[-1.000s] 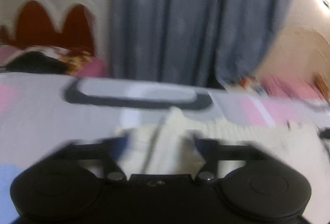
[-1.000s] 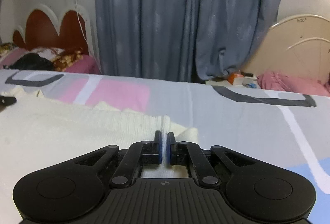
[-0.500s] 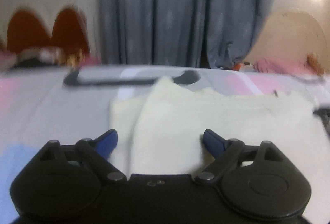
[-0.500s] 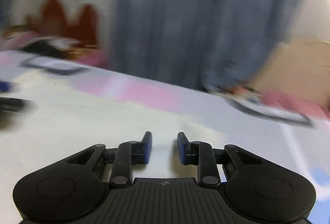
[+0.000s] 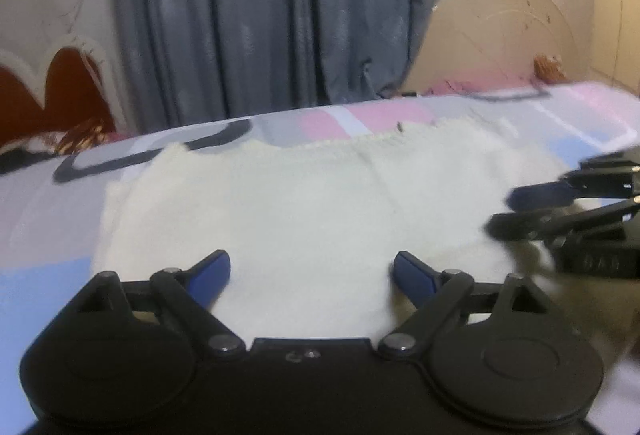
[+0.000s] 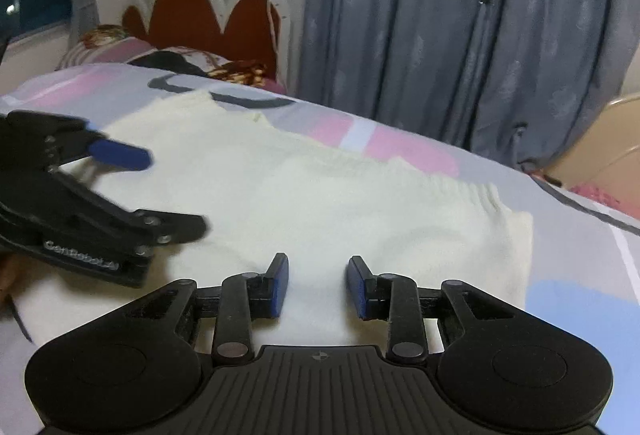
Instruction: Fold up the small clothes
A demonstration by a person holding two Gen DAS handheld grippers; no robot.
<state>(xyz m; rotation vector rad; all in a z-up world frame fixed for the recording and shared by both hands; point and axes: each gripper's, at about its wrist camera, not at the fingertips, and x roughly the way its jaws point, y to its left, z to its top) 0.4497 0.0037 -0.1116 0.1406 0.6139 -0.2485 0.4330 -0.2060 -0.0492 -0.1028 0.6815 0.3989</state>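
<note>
A cream knitted garment lies flat and folded on the patterned bedsheet; it also shows in the right wrist view. My left gripper is open wide and empty, just above the garment's near edge. My right gripper is open and empty over the garment's near edge. Each gripper appears in the other's view: the right one at the right, the left one at the left, both open over the cloth.
The bedsheet has pink, grey and light blue blocks. Grey curtains hang behind the bed. A red scalloped headboard with pillows stands at the far left, a cream headboard at the far right.
My right gripper has let go of the garment's edge and opened. My left gripper has opened wider. Both have pulled back and turned toward each other; the garment now lies flat.
</note>
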